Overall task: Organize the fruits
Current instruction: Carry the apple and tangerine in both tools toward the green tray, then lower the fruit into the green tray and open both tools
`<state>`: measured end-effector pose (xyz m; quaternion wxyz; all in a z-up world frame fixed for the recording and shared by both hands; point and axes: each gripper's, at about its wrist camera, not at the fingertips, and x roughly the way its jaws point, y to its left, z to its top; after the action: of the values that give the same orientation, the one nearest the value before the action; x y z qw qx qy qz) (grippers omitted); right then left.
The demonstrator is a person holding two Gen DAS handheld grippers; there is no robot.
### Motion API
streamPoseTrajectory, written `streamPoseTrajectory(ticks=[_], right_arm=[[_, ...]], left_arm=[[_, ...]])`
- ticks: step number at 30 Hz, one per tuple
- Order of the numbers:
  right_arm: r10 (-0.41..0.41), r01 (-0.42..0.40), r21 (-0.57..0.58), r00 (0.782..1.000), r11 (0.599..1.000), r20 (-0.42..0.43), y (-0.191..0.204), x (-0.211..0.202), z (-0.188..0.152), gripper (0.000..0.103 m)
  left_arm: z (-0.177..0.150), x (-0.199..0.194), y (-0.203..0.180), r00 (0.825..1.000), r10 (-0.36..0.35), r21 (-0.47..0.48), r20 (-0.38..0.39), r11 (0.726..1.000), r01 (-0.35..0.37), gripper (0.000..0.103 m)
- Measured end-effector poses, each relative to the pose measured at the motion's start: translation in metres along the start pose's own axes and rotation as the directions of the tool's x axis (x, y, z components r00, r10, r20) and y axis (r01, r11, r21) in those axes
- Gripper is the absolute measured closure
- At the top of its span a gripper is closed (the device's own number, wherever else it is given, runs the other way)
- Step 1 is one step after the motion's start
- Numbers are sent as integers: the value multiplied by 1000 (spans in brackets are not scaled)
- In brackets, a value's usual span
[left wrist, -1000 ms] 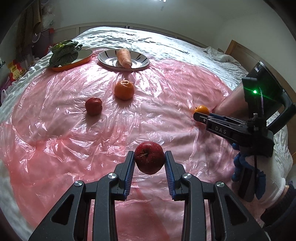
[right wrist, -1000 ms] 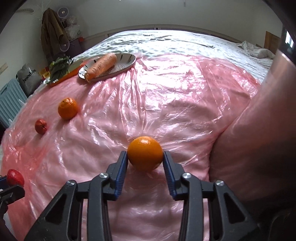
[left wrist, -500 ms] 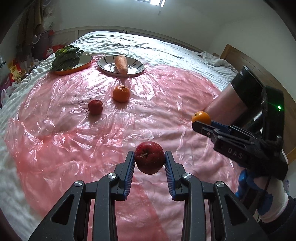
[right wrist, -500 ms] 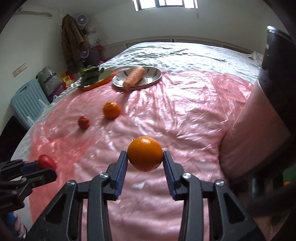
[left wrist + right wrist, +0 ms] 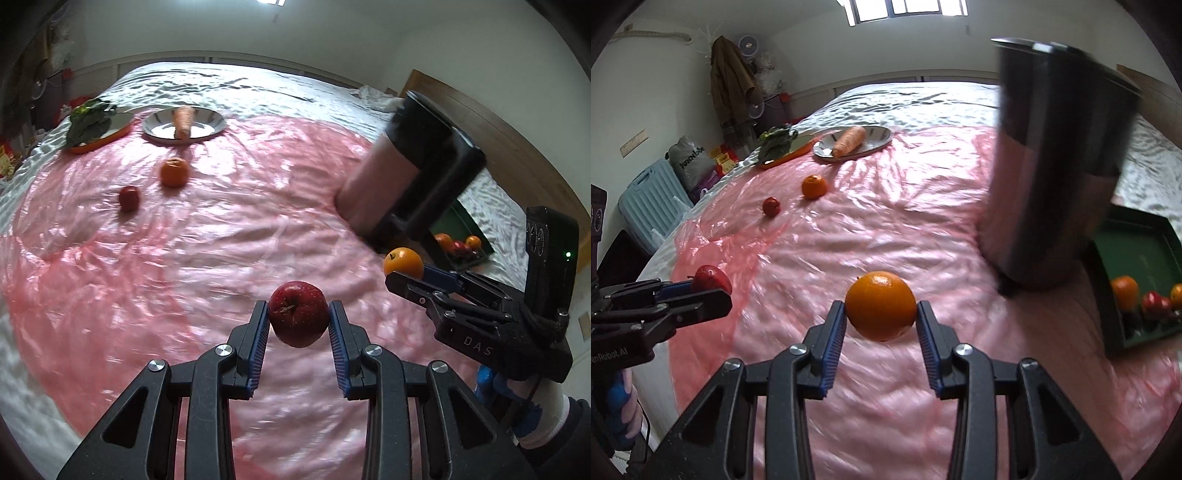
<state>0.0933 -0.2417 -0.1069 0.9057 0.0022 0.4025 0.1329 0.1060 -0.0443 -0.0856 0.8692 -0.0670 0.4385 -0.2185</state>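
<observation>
My left gripper (image 5: pixel 298 325) is shut on a red apple (image 5: pixel 298 318), held above the pink plastic sheet (image 5: pixel 221 236). An orange (image 5: pixel 881 305) sits clamped in my right gripper (image 5: pixel 881 314), also off the sheet. Each gripper shows in the other's view: the right one with its orange (image 5: pixel 403 261) to the right, the left one with its apple (image 5: pixel 711 278) to the left. Far down the sheet lie a small orange (image 5: pixel 174 172) and a small red fruit (image 5: pixel 129 197). A green tray (image 5: pixel 1145 258) at the right holds several fruits (image 5: pixel 1124 291).
A tall metal bin (image 5: pixel 1052 158) stands between the sheet's middle and the green tray. At the far end, a silver plate (image 5: pixel 207 127) bears a carrot (image 5: pixel 183 120), beside an orange dish (image 5: pixel 101 140) with leafy greens. A blue suitcase (image 5: pixel 650 199) stands left of the bed.
Both grippers have risen and drawn back with their fruit still held. The metal bin and the green tray with fruits have come into view on the right.
</observation>
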Motion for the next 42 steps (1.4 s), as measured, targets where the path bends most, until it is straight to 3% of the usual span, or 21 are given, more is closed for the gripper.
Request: streamPoseTrajectory(ticks=[10, 21, 30, 42], right_arm=[[-151, 149, 101, 988, 984, 9, -98, -53, -31, 37], [-306, 288, 223, 951, 931, 47, -217, -90, -38, 37], [-387, 363, 303, 922, 881, 20, -313, -75, -24, 37], [-398, 384, 292, 917, 876, -11, -350, -32, -11, 37]], left_arm=[[-4, 34, -108, 989, -126, 135, -75, 982, 135, 75], [25, 91, -226, 977, -180, 301, -112, 931, 206, 75], [61, 169, -290, 982, -134, 371, -133, 912, 175, 75], [91, 246, -311, 993, -35, 395, -113, 915, 77, 75]])
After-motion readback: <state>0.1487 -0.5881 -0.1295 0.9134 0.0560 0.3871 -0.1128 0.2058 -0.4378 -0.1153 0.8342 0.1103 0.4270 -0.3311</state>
